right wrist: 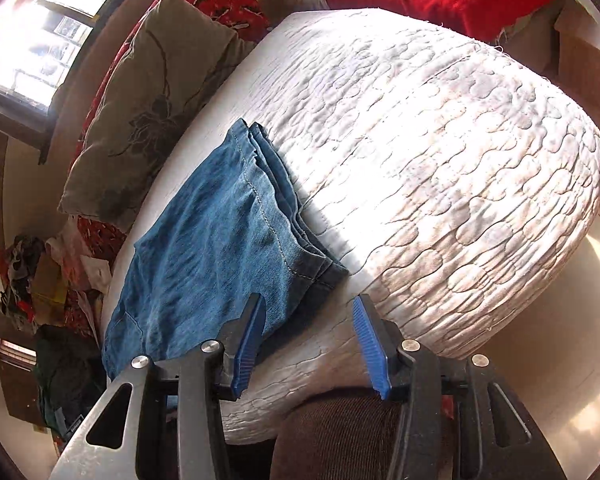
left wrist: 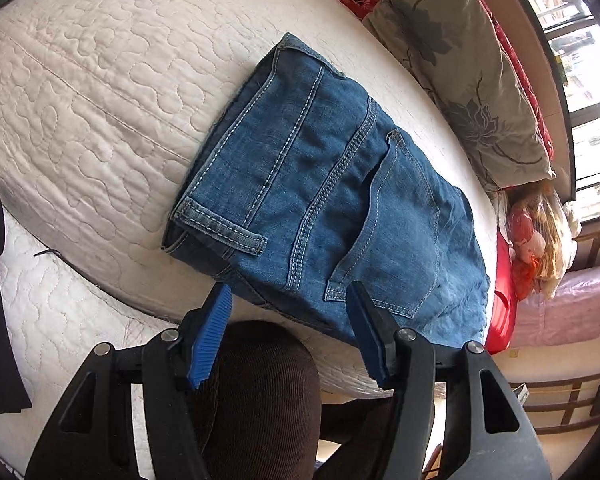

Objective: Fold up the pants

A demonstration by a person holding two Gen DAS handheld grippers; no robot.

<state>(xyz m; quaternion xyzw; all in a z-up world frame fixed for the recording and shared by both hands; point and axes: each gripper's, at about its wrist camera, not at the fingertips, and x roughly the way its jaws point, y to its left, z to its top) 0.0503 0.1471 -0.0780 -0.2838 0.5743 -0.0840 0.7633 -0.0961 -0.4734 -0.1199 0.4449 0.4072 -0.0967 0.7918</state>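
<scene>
Both sets of blue fingers stand apart with nothing between them: the left gripper (left wrist: 288,300) hangs just over the near edge of the folded pants (left wrist: 320,196), and the right gripper (right wrist: 308,316) hangs just off their hem corner, holding nothing. These jeans lie folded into a compact stack on the white quilted bed (left wrist: 100,92), near its front edge, with the long axis running away from the fingers towards the pillow (left wrist: 460,92). Whichever fold comes next, I judge it turns on that near edge: the left fingers sit right at the pocket end, so that hand looks nearer to a grip, while the right ones are beside the hem end, over bare quilt. From the left wrist the waistband, belt loop and back pocket show clearly; from the right wrist only the stacked hems (right wrist: 300,216) show, layered at the edge. A knee in brown corduroy (left wrist: 256,392) sits below the fingers in both views.
</scene>
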